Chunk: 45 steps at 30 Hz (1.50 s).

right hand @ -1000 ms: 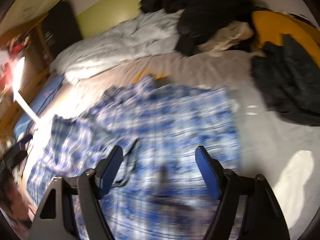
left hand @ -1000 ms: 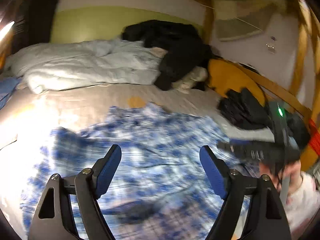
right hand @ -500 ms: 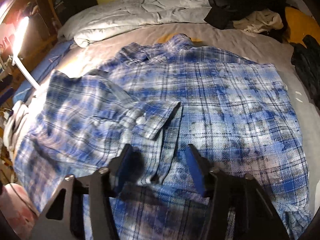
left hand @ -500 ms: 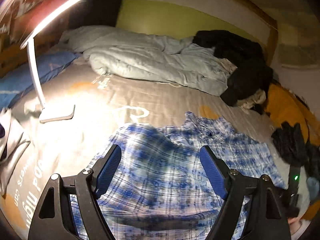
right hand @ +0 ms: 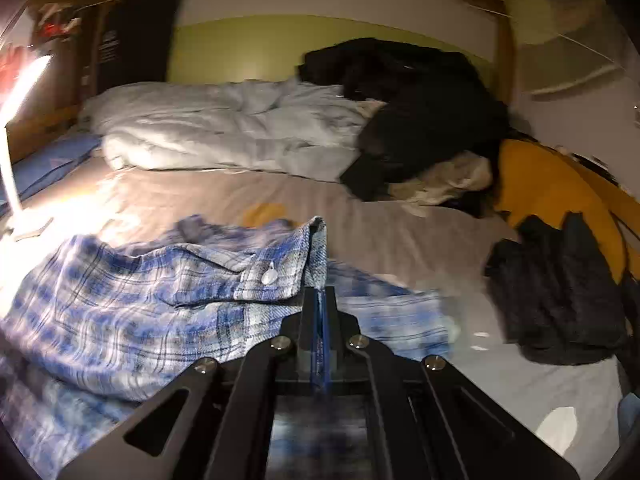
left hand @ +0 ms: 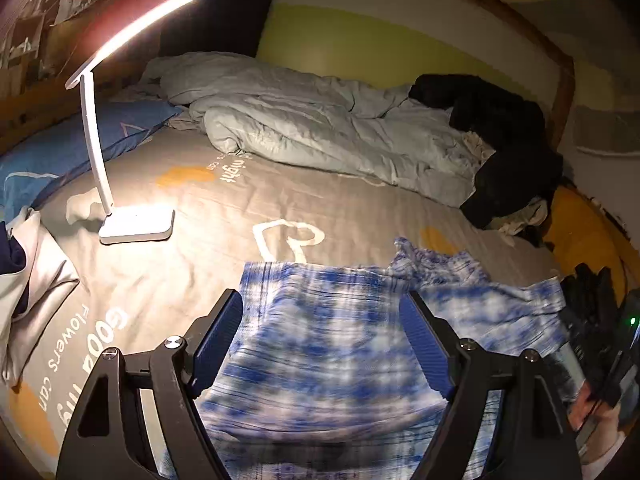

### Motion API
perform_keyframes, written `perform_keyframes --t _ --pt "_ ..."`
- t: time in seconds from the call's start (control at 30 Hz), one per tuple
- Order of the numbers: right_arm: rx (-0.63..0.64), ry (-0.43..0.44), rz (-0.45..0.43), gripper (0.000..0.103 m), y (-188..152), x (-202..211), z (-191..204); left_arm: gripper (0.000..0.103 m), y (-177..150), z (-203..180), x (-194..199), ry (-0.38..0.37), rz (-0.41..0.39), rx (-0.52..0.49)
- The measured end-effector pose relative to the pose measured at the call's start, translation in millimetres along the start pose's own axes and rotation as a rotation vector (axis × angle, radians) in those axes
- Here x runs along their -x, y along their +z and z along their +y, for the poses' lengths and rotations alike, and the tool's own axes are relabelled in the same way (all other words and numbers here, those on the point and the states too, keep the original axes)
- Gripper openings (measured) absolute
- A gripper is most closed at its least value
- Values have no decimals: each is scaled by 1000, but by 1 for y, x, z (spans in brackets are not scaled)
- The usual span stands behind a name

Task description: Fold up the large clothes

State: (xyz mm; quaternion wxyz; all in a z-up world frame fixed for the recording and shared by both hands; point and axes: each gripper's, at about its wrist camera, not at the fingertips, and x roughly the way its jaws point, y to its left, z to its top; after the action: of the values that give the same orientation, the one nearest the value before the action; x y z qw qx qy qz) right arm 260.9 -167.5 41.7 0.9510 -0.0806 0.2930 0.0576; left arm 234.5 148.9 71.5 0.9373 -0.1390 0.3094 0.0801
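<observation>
A blue and white plaid shirt (left hand: 328,344) lies spread on the grey bed sheet (left hand: 224,208). My left gripper (left hand: 320,340) is open and empty just above the shirt's near part. In the right wrist view my right gripper (right hand: 320,300) is shut on the shirt's sleeve cuff (right hand: 276,276), which has a white button, and holds it lifted above the rest of the shirt (right hand: 100,312). The right gripper's body and the hand holding it show at the right edge of the left wrist view (left hand: 600,360).
A lit white desk lamp (left hand: 132,216) stands on the sheet at the left. A rumpled pale duvet (left hand: 304,128) and black clothing (left hand: 504,148) lie at the back. A dark garment (right hand: 560,300) and yellow cushion (right hand: 544,180) lie at the right. A blue pillow (left hand: 52,156) lies far left.
My right gripper has shut on the sleeve cuff and lifted it. The left gripper has stayed open and shifted a little over the shirt.
</observation>
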Motion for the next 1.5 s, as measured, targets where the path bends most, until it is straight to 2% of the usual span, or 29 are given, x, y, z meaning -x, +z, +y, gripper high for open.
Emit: perform_keyframes --t 0.2,0.3,0.4,0.5,0.57,0.63,0.77,0.83,0.87,0.93,0.97,1.0,1.1,1.2,1.33,1.5 --pt "-25 -94 47 1 -9 -24 -23 79 -5 -6 -10 14 36 -22" --pt "-16 -86 69 1 -10 -30 -26 79 -6 -11 -9 29 22 -53" --pt "-42 -37 89 2 -14 -27 -32 79 -7 -18 -6 36 7 -94" --pt "-66 -20 59 4 -16 -8 -38 79 -6 -26 0 22 -11 -124" --pt "-80 5 51 9 -17 7 -42 79 -5 -30 6 5 -31 -138" --pt "-107 42 39 30 -17 23 -47 79 -6 -35 13 2 -59 -156" --pt "-101 101 -10 31 -14 60 -48 80 -7 -44 30 -17 -109 -167" --pt "-116 111 -38 47 -13 74 -48 84 -7 -49 40 -32 -132 -167" --pt "-126 110 -57 51 -13 83 -49 86 -8 -51 45 -38 -141 -171" --pt "-144 112 -77 56 -14 94 -48 99 -12 -57 56 -41 -168 -190" --pt "-160 120 -83 60 -16 100 -49 102 -14 -59 61 -44 -184 -197" --pt "-171 127 -83 69 -18 104 -49 103 -17 -61 66 -49 -204 -204" --pt "-147 151 -61 70 -24 111 -46 103 -26 -68 77 -52 -246 -234" --pt "-123 142 -65 70 -32 119 -43 103 -34 -76 80 -60 -246 -261" --pt "-101 135 -82 82 -40 130 -40 103 -41 -88 78 -44 -235 -298" --pt "-92 121 -78 91 -53 135 -37 103 -50 -96 80 -74 -223 -314"
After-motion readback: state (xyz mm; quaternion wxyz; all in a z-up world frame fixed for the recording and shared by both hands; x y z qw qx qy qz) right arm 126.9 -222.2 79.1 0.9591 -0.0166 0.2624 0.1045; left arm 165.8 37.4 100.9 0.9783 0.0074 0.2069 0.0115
